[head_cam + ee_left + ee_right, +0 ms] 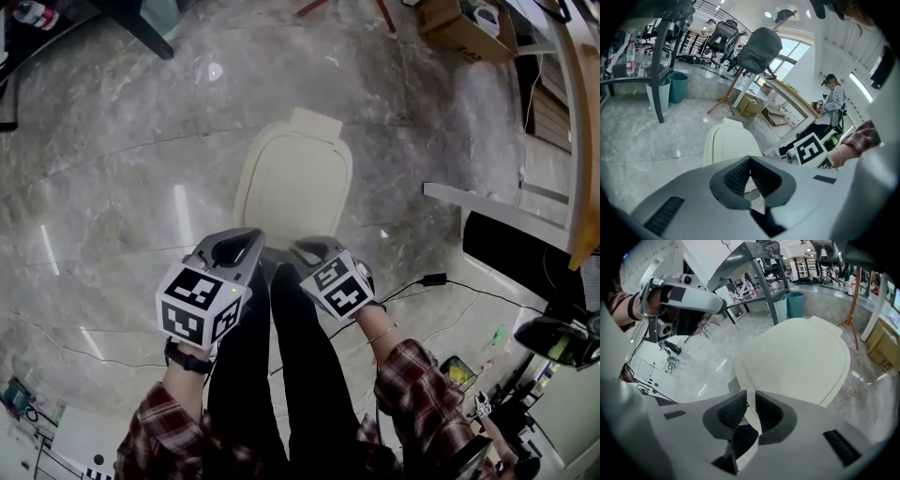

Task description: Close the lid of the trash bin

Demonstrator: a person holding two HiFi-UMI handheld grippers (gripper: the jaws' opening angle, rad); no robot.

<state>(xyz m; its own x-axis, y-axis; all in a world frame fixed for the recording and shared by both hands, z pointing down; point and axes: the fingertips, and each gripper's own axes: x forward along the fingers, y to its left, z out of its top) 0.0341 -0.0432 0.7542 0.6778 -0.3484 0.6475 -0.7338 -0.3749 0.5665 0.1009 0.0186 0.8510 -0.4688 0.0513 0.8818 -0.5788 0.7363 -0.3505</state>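
A cream trash bin (292, 178) stands on the marble floor in front of my legs, and its lid (801, 357) lies flat down over it. In the head view both grippers hover side by side just short of the bin's near edge. My left gripper (232, 246) is shut with nothing in it, its tips (750, 161) pointing at the lid (729, 143). My right gripper (314, 251) is also shut and empty, with its jaws (750, 397) over the lid's near rim. Neither touches the bin.
A cardboard box (459, 28) sits far right. A white board (487, 202) and a black cable (441, 281) lie on the floor to the right. A dark table (658, 70) and teal bins (677, 86) stand beyond on the left. A person (832, 101) sits far off.
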